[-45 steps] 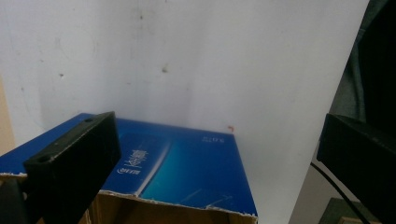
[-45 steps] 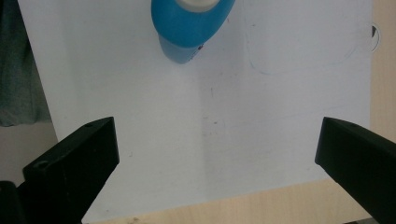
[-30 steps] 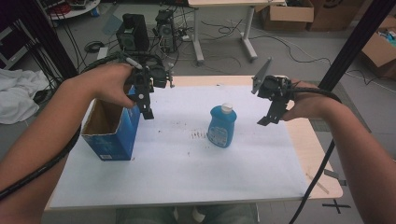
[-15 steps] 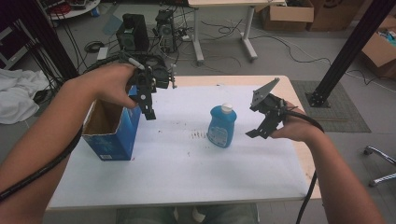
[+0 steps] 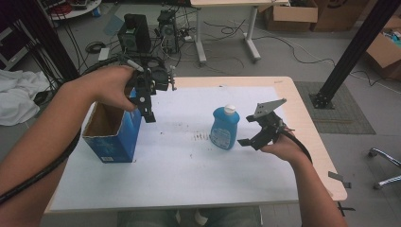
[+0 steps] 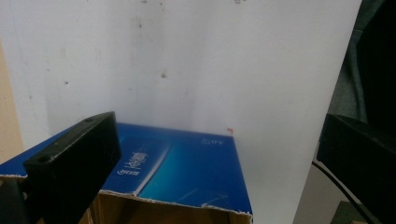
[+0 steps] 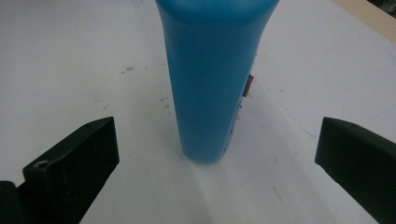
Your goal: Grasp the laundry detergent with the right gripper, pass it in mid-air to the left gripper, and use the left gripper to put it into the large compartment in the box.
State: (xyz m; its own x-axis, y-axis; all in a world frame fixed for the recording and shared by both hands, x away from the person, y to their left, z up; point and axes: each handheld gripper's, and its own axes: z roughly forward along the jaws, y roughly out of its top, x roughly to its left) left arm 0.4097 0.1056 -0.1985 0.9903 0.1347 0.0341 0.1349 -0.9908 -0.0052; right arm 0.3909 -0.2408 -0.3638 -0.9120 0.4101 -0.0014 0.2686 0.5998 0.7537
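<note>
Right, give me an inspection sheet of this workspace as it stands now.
Surface: white sheet on a wooden table, with dark specks near the middle.
Job's things: blue bottle upright, white cap on; blue carton open-topped, standing left.
Clutter: nothing seen on the sheet.
Grippers: left gripper open, held above the carton; right gripper open, beside the bottle, not touching it.
Cables: black cable trails along the left forearm.
Surroundings: computer towers, cardboard boxes, floor wires.
</note>
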